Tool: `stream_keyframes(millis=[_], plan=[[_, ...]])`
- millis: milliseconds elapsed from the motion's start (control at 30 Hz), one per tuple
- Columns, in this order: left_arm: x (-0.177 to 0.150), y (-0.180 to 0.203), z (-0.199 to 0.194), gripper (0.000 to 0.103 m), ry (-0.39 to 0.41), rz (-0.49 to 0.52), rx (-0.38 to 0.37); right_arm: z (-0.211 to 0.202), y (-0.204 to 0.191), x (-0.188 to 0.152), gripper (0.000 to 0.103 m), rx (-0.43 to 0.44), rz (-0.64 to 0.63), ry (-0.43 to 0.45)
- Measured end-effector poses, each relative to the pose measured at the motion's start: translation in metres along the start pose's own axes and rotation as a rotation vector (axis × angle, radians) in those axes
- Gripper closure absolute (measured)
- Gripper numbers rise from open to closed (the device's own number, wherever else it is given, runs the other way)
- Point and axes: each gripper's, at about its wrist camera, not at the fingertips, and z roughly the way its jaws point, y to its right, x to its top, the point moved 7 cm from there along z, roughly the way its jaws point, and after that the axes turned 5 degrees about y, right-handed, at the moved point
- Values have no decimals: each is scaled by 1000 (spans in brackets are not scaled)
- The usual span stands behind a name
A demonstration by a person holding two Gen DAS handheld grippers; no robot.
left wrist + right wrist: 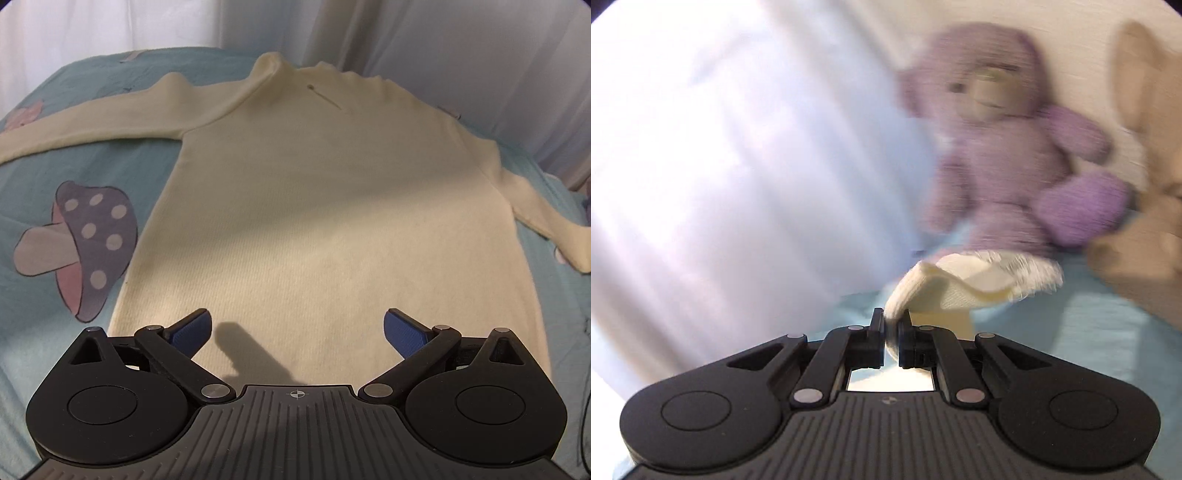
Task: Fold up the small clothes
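A bed (44, 155) with a pale blue cover fills our view, a mushroom print (81, 243) on it to the left and white curtains (461, 44) behind. Our sweater (314, 206), cream and ribbed, lies flat and face up on the cover, collar at the far side, hem near us, left sleeve (92, 125) stretched out to the side, right sleeve (546, 221) angled down toward the bed edge.

Our left gripper (297, 330) hovers just above the hem with its blue pads (192, 332) spread wide and nothing between them. Our right gripper (892, 332) is clamped on a bit of cream knit, most likely the cuff (964, 284) of a sleeve, lifted off the cover. That view is blurred; a purple bear (1008, 147) and a tan toy (1145, 184) sit beyond it.

We judge the knit soft, light and limp: it will drape and sag, and it may stretch if we drag it. Best holds are the firmer edges, such as cuff, hem corners and shoulder seams, pinching through both layers. The sleeve should fold across the chest first.
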Motion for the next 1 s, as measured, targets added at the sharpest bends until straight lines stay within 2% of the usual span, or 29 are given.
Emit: stream_keyframes(millis=[100,167,233,300,333,367,433,467,567,667,800,867,900,967,1000], plan=[[35,15,-3,2,91,-32,-123,-13,-114,-38,96,310,-161,-74],[56,26,0,2,129,-43,-225,-17,-167,-82,92,449,-237,-180],[72,30,8,3,135,-63,-287,-19,-191,-123,69,504,-292,-291],[82,33,21,5,114,-60,-328,-21,-191,-147,66,477,-338,-318],[85,35,27,10,103,-47,-337,-23,-186,-152,66,453,-343,-321],[87,35,35,15,87,-37,-334,-23,-179,-155,66,434,-336,-331],[90,36,54,18,35,-40,-352,-25,-161,-159,66,402,-279,-374],[91,36,62,22,6,-61,-365,-27,-152,-160,66,388,-256,-390],[92,33,90,25,-80,-128,-404,-33,-135,-163,66,336,-215,-410],[92,35,109,27,-137,-152,-390,-34,-117,-163,65,313,-151,-420],[96,42,118,30,-151,-184,-418,-30,-105,-164,64,289,-102,-427],[97,47,125,56,-181,-198,-431,-29,-99,-163,63,282,-80,-425],[96,50,129,63,-203,-202,-434,-28,-96,-163,62,280,-68,-424],[96,55,135,84,-213,-202,-437,-27,-93,-162,60,276,-51,-424],[96,58,139,90,-221,-202,-442,-25,-93,-161,60,272,-49,-424]])
